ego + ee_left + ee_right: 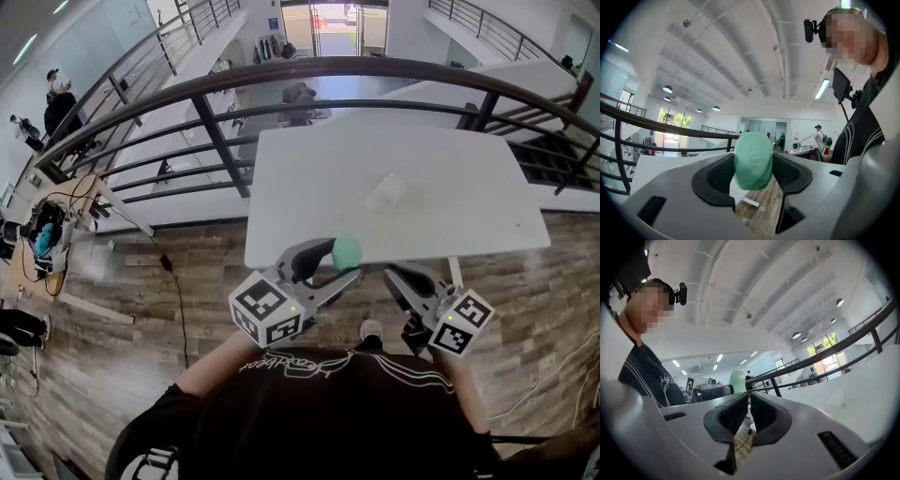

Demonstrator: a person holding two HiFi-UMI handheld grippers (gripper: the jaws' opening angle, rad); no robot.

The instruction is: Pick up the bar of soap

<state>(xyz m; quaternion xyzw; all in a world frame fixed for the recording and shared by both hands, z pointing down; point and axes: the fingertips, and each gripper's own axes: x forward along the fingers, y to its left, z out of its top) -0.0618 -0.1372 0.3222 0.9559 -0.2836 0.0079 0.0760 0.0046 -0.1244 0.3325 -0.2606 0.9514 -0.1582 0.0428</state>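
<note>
One soap (347, 251), green and oval, is seen, and it is clamped between the jaws of the left gripper (339, 262) just below the middle of the head view, at the near edge of the one white desk (450, 178). In the left gripper view the jaws are parted only by the bar's thickness. Both ribbed pads press its flat sides, its upper half stands above them, and raised letters show on its face. Two grippers are counted. The right gripper (401, 277) is seen lower right of centre, just off the desk's near edge, and its jaws are drawn almost together with only a thin slit between them and nothing held. One pale lump (384, 192) lies alone near the middle of the desk, well apart from both grippers, and what it is cannot be made out. The rest of the desk top is bare white out to all four edges. A dark railing (216, 127) curves round the far side of the desk across the upper part of the frame. Wooden floor (197, 272) is seen at the left and right of the desk. Each gripper's rear is covered by its marker cube, and the person's arms are cut off at the lower edge.
</note>
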